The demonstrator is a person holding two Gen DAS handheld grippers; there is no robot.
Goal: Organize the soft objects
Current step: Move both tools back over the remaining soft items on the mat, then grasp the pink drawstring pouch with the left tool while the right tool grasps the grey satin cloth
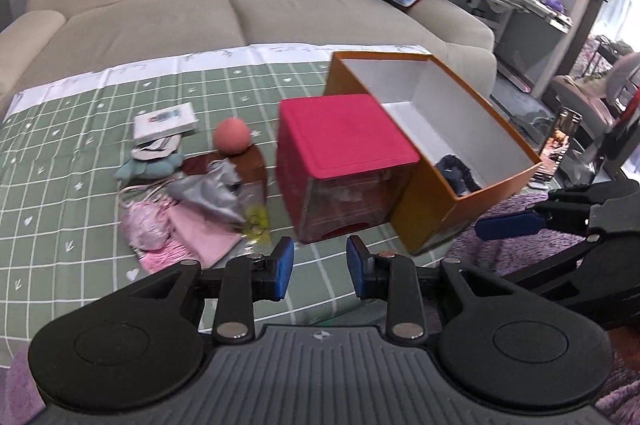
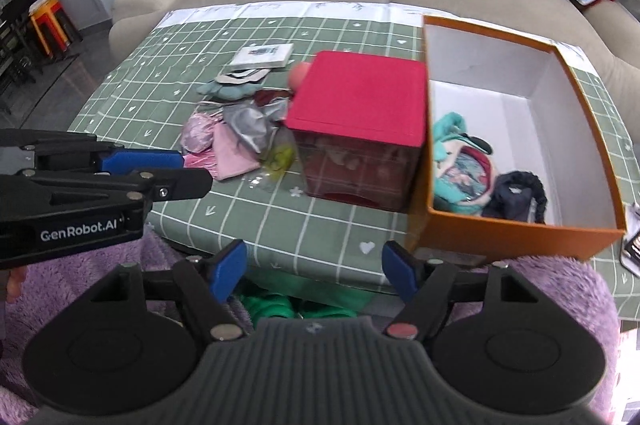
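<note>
My left tongs [image 1: 320,267] stood narrowly parted and empty; my right tongs [image 2: 314,271] gaped wide, holding nothing, both short of the bench [image 2: 280,225].

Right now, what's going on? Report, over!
Left gripper and right gripper: jaws open, empty. Soft pile on the table; some in the orange box. Red-lidded box stands between.

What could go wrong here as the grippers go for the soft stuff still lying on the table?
The pile of soft items is tangled and overlapping, so a pinch may drag several at once. The red-lidded box stands between the pile and the orange box, so a carried item could snag it. The peach ball looks free to roll if nudged.
</note>
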